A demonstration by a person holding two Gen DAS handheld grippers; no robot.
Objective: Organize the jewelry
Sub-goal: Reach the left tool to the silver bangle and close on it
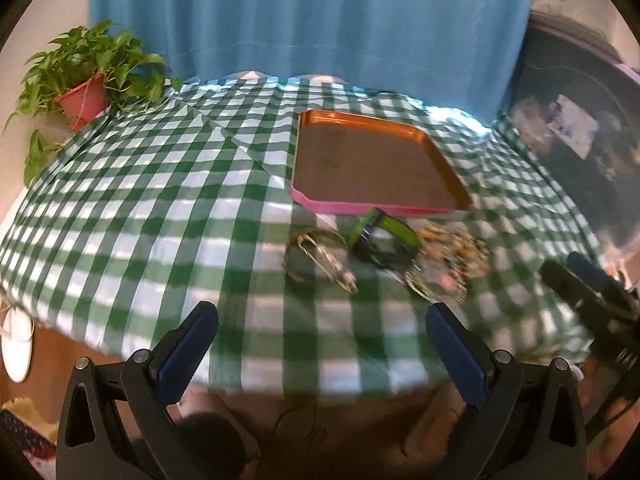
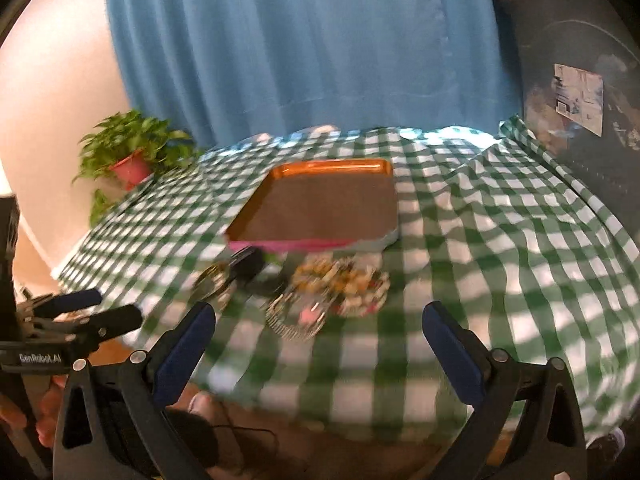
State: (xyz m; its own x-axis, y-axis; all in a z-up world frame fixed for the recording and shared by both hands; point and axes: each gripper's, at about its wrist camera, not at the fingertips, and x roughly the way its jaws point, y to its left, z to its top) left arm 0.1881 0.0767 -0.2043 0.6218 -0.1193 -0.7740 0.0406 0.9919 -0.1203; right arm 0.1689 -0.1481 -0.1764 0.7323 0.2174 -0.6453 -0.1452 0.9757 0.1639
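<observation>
Blue-padded left gripper [image 1: 322,332] and right gripper [image 2: 319,330]: both spread wide, holding nothing, hovering off the near table edge. Jewelry heap at 12 o'clock: bangle [image 1: 320,260], green-black watch [image 1: 384,240], beaded pile [image 2: 344,280] on the checked cloth [image 1: 140,208]. Orange tray [image 2: 320,204] just behind, bare. Looks like approach, nothing sorted yet. Next: descend, pinch one piece, lift to the tray.
</observation>
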